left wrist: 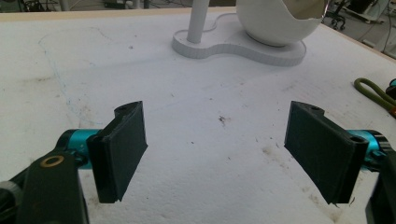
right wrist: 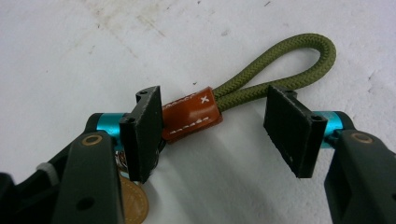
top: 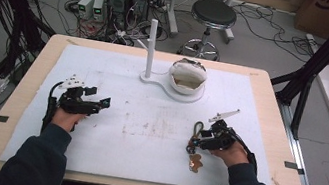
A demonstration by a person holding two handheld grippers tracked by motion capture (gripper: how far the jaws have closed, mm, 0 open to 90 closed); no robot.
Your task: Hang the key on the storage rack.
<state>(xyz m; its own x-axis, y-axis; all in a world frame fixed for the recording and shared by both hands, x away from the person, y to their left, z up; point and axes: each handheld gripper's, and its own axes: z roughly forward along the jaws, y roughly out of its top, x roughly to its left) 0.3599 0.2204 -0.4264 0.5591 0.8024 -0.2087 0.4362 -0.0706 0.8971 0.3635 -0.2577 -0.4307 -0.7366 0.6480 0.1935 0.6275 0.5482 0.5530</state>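
Keychain strap positioned between open jaws, grasp pending.

The right hand-held gripper is held apart around the keychain strap lying on the tabletop; closure is required next. The left hand-held gripper is held apart, empty. The stand is located beyond.

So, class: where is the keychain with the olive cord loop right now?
The keychain lies on the white mat, on its right side in the high view, between the right gripper's open fingers.

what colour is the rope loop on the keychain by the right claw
Olive green; the rope loop joins a tan leather wrap with white stitching. Best seen in the right gripper view.
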